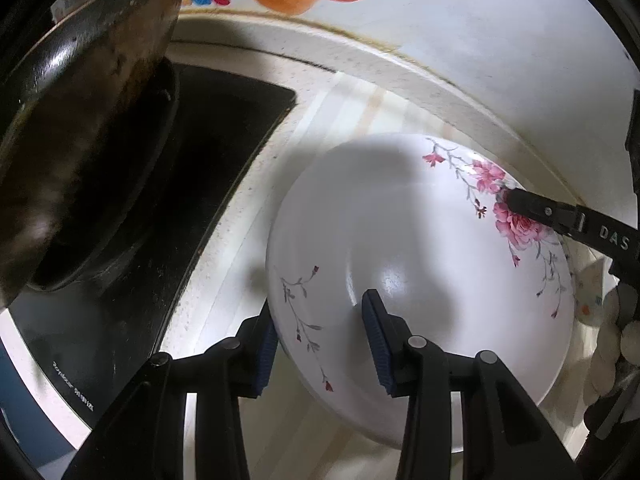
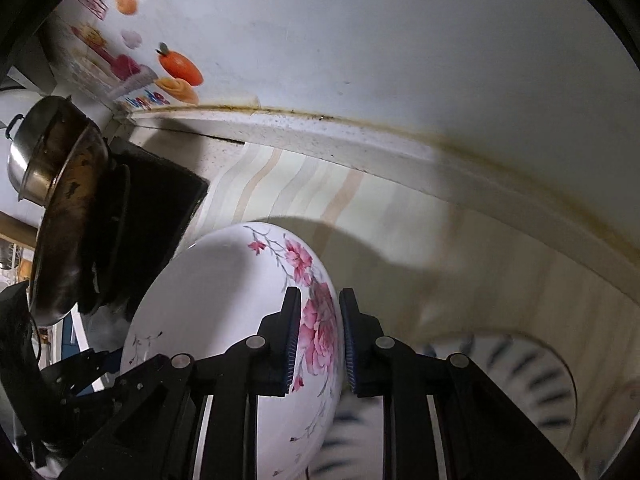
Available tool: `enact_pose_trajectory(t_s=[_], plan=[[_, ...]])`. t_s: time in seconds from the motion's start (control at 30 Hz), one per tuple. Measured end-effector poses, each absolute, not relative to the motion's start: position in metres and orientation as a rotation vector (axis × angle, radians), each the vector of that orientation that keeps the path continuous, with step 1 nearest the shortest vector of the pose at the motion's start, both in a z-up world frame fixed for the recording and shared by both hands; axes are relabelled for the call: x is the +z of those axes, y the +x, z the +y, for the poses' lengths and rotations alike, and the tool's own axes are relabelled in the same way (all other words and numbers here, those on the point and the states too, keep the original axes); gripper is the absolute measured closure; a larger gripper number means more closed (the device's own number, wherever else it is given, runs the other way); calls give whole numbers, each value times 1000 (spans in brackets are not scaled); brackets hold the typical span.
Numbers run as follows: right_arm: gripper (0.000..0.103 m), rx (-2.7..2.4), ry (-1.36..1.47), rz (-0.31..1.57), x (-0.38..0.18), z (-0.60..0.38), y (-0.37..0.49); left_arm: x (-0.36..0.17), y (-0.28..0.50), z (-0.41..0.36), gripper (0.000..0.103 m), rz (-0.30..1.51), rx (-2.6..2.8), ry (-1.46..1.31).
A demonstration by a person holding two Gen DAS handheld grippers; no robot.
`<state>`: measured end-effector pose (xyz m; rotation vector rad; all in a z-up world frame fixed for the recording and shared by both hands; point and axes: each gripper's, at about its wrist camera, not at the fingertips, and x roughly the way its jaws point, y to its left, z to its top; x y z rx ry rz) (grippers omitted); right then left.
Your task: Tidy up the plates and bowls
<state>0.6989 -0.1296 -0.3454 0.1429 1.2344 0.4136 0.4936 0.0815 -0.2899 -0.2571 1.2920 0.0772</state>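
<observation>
A white bowl with pink flowers (image 1: 420, 264) is held off the striped counter by both grippers. My left gripper (image 1: 320, 340) straddles its near rim, one pad outside and one inside, closed on it. My right gripper (image 2: 320, 340) is shut on the opposite rim by the large pink flower; its finger (image 1: 536, 208) shows in the left wrist view. The bowl also shows in the right wrist view (image 2: 224, 300), tilted. A plate with blue stripes (image 2: 520, 384) lies blurred below the right gripper.
A black gas hob (image 1: 172, 184) with a dark wok (image 1: 80, 128) stands to the left. A steel pot (image 2: 28, 160) sits behind the wok. The white wall (image 2: 400, 40) with fruit stickers runs along the back. Small pale objects (image 1: 608, 344) lie at the far right.
</observation>
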Motion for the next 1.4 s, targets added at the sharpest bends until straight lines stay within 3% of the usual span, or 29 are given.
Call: enact_pose_trajectory(t_s=[0.37, 0.6, 1.0, 1.4], plan=[[82, 338, 242, 1152, -284, -187, 604, -237, 453, 42, 65, 1275, -76, -181], [82, 254, 292, 1130, -265, -233, 515, -241, 422, 2, 65, 1308, -178, -121], [82, 143, 389, 1218, -316, -292, 386, -276, 371, -50, 65, 1414, -267, 9], [82, 98, 393, 1259, -350, -309, 365, -308, 356, -72, 65, 1502, -255, 84]])
